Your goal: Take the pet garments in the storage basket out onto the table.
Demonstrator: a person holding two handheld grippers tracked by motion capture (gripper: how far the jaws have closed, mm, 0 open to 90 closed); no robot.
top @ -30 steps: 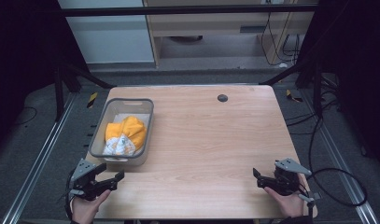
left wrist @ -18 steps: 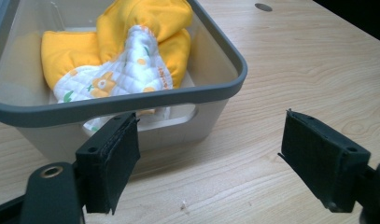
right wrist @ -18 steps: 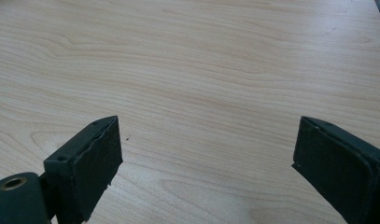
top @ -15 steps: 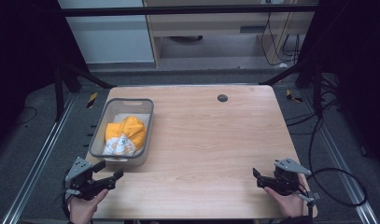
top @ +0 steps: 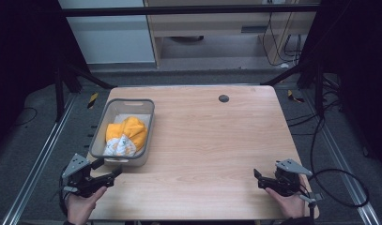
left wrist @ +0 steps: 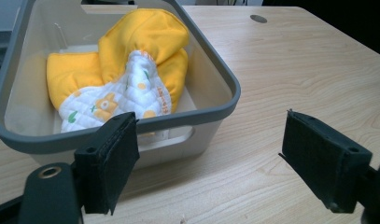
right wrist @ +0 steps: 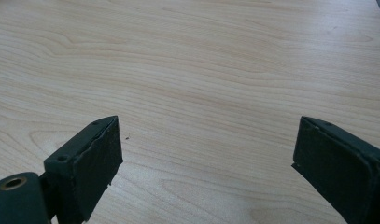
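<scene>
Nearest the person, the left gripper (top: 111, 175) sits at the near left corner of the table (top: 217, 140), held in a hand (top: 80, 206), its fingers (left wrist: 108, 163) spread wide with nothing between them. In the left gripper view those fingers point at the near end of a grey bin (left wrist: 211, 70), which stands just beyond them, close but not touching. At the near right corner the right gripper (top: 256, 177) rests in the other hand (top: 289, 204), its fingers (right wrist: 87, 163) also wide apart and empty over bare wood. Inside the bin (top: 98, 136), on the table's left side, lies a yellow cloth (top: 127, 133) bunched with a white printed lining (left wrist: 117, 100) showing at its near end. Farther off, near the table's back edge, is a small dark round cap (top: 223, 98).
</scene>
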